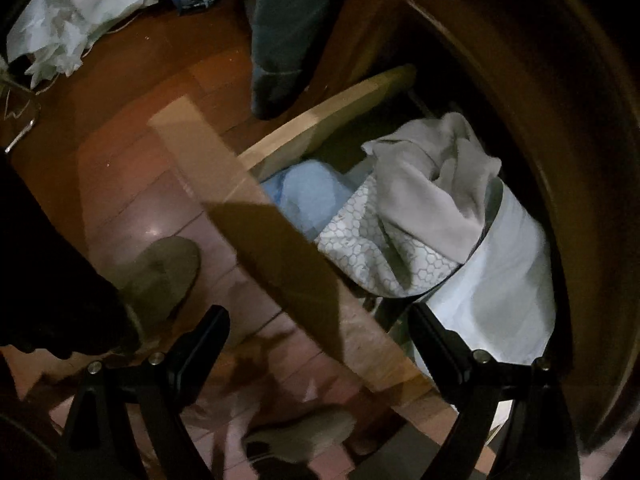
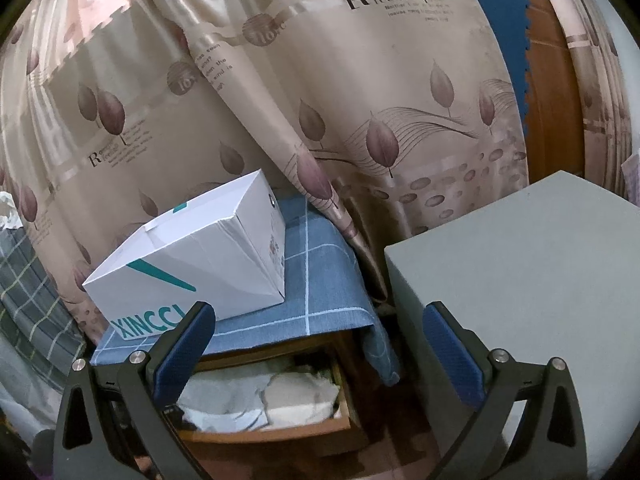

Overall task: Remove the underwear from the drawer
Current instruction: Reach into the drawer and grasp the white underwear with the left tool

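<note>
The wooden drawer (image 1: pixel 304 140) stands pulled open and holds folded clothes: a grey garment (image 1: pixel 436 184) on top, a white piece with a hexagon print (image 1: pixel 376 248), a light blue piece (image 1: pixel 308 196) and a white one (image 1: pixel 508 280). My left gripper (image 1: pixel 320 328) is open and empty, straddling the drawer's front board (image 1: pixel 280 264). In the right wrist view the same drawer (image 2: pixel 348 392) shows below, with pale clothes (image 2: pixel 256 396) inside. My right gripper (image 2: pixel 318 328) is open and empty, held above and in front of it.
A white XINCCI box (image 2: pixel 192 256) sits on a blue checked cloth (image 2: pixel 320 288) on the cabinet top. A grey block (image 2: pixel 520 280) stands at the right, a leaf-print curtain (image 2: pixel 320 80) behind. Wooden floor (image 1: pixel 120 160), slippers (image 1: pixel 164 272) and a white bag (image 1: pixel 80 12) lie left of the drawer.
</note>
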{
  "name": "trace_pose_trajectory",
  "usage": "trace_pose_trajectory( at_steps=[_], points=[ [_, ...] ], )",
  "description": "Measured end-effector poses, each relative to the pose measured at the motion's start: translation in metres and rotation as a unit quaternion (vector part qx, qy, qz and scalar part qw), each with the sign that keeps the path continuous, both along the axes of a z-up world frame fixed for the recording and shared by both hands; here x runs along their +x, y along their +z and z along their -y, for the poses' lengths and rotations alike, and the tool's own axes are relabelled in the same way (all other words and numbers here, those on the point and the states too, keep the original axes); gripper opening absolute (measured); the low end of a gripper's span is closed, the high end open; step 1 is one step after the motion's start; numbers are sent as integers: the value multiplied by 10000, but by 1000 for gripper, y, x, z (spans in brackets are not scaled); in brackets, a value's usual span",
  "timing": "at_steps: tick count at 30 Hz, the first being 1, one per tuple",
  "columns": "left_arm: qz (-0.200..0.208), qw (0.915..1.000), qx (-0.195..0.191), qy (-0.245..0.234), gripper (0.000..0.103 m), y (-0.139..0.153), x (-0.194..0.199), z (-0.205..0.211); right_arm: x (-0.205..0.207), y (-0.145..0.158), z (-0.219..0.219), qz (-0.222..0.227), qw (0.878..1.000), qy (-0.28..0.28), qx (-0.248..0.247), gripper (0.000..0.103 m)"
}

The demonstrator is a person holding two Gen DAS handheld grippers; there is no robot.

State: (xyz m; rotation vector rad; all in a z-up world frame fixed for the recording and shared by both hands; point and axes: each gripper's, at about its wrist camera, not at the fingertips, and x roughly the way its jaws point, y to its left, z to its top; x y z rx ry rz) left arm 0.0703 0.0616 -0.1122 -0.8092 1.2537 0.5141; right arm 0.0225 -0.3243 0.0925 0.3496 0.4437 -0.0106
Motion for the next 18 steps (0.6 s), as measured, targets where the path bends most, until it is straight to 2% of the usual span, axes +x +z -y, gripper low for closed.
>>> trace_pose_trajectory(
  at_steps=[4,12,14,15,16,18],
  points=[
    [-71,9998,63,-188,94,-6,-8,9,0,-1,0,-27,10000,0,11,103],
    [-351,9981,32,-499,94,12,-17,9,-1,-1,1,-58,10000,-25,27,103],
    [-529,9972,50,-523,94,-11,-22,12,0,-1,1,-68,10000,-26,26,103],
    [-559,9975,-76,-416,95,-16,-26,6,0,-1,1,-64,10000,-23,25,103],
    [-527,9975,-171,-430,95,-17,-26,4,0,-1,1,-65,10000,-25,23,103],
    [-503,9970,-37,-587,94,-11,-19,8,-1,-1,2,-66,10000,-31,25,103]
  ],
)
